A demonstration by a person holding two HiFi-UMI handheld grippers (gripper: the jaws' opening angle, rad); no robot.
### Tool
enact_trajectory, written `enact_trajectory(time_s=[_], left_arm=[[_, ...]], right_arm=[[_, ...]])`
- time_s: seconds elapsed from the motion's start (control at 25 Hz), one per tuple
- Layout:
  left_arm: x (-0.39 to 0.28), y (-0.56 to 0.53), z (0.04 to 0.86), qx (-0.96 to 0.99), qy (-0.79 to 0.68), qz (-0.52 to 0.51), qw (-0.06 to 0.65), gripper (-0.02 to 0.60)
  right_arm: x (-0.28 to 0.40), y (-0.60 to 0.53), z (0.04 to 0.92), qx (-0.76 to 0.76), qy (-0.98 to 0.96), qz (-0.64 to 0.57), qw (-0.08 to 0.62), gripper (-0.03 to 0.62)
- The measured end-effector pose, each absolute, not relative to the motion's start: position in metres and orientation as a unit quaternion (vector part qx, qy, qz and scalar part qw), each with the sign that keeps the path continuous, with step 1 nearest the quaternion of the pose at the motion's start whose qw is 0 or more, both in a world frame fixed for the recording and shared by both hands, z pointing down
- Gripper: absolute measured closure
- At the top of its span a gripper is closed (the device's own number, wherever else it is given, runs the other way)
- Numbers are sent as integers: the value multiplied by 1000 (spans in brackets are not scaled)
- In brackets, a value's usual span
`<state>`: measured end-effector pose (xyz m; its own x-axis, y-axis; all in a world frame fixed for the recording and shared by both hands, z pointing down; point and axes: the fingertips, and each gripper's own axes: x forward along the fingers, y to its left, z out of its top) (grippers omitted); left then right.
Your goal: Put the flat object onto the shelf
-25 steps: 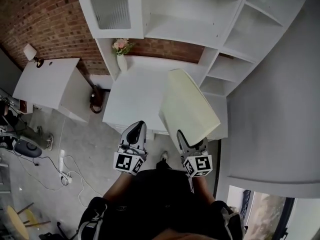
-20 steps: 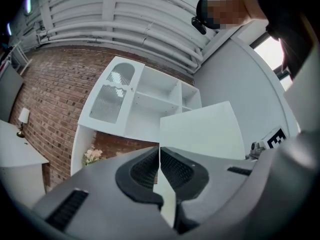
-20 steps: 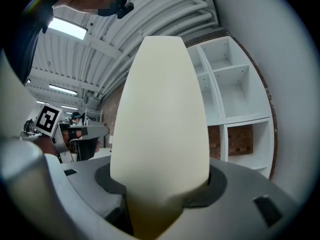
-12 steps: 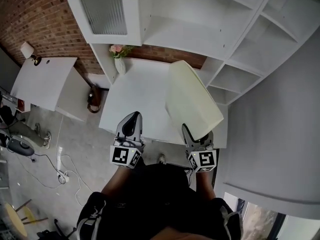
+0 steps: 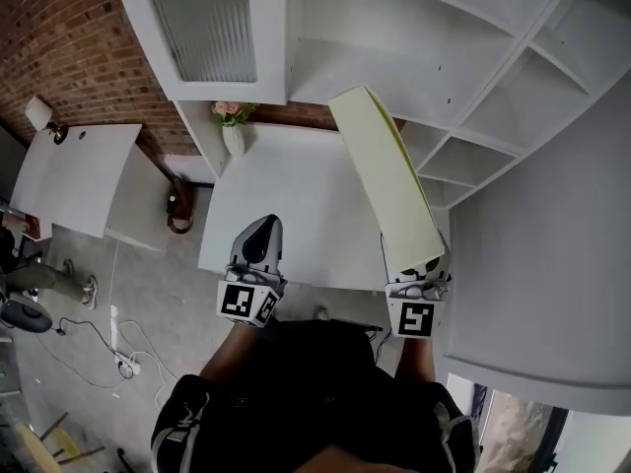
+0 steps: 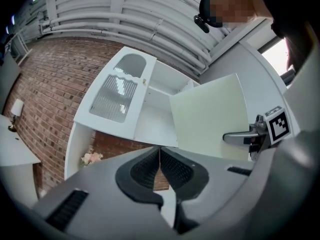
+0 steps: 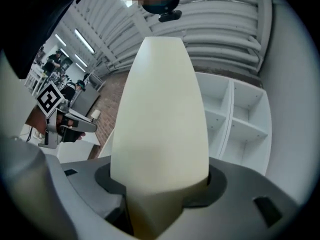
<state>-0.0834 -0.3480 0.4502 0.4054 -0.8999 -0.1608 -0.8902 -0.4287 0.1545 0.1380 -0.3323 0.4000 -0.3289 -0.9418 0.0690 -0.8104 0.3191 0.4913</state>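
Two grippers: right gripper jaws clamped on flat panel — it extends forward from between them; left gripper jaws closed, empty.

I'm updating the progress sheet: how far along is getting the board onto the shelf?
Done: the board is picked up, clamped by its near edge in the right gripper. In hand: it is held up in the air, pointing toward the white shelf unit. Left: setting it on a shelf; it rests on none yet. The left gripper is shut and empty.
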Motion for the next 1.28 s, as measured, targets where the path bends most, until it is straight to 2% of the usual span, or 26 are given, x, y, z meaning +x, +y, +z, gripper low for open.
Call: enact_trajectory(time_s=[0.16,0.28,0.48,0.92,1.2,1.28], left_arm=[[-91,-358,454,841,-527,-118,37,565],[-93,-358,455,845,-520,-119,39,565],[-98,-361,463,844,-520,-118,55,565],[-108,-370,460,844,-521,-116,49,565],[-111,-377,464,845,-521,-113,51,565],[-111,-378,466,844,-522,-110,55,565]], right_arm=[[139,-349,381,578,-761,-223,193,303],[135,-368,358,591,-722,-301,196,303],[123,-411,343,568,-637,-434,289,303],[114,-516,407,491,-516,-503,490,301],[105,-559,420,470,-533,-492,503,295],[101,-571,429,460,-544,-483,510,276]])
